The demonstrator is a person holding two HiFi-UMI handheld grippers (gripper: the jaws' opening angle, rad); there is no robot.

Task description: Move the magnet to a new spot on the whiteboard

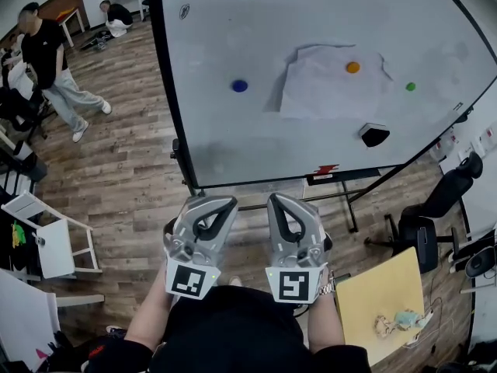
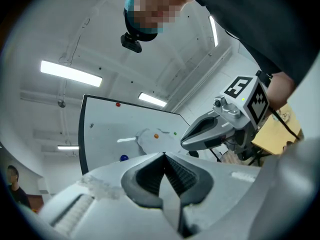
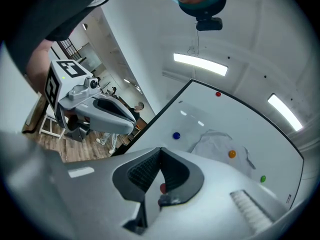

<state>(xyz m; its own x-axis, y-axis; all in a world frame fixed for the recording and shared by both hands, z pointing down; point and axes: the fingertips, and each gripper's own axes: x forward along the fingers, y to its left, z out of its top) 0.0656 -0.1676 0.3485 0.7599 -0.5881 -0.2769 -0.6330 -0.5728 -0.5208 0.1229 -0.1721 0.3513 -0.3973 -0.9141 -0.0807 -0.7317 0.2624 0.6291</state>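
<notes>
The whiteboard (image 1: 233,142) stands ahead of me and carries a blue magnet (image 1: 239,85), an orange magnet (image 1: 352,67) pinning a white paper sheet (image 1: 326,88), and a green magnet (image 1: 410,86). A red magnet (image 3: 218,94) sits near the board's top edge in the right gripper view. Both grippers hang side by side well short of the board's lower edge. My left gripper (image 1: 221,201) (image 2: 163,155) has its jaws together with nothing in them. My right gripper (image 1: 279,200) (image 3: 160,150) is shut too. A small red spot shows in the hollow behind its jaws; what it is I cannot tell.
A black eraser (image 1: 374,135) clings to the board's lower right. The board's stand (image 1: 345,196) rests on the wooden floor. A black office chair (image 1: 435,208) and a yellow tabletop (image 1: 384,298) are at the right. A white rack (image 1: 54,247) and a standing person (image 1: 48,61) are at the left.
</notes>
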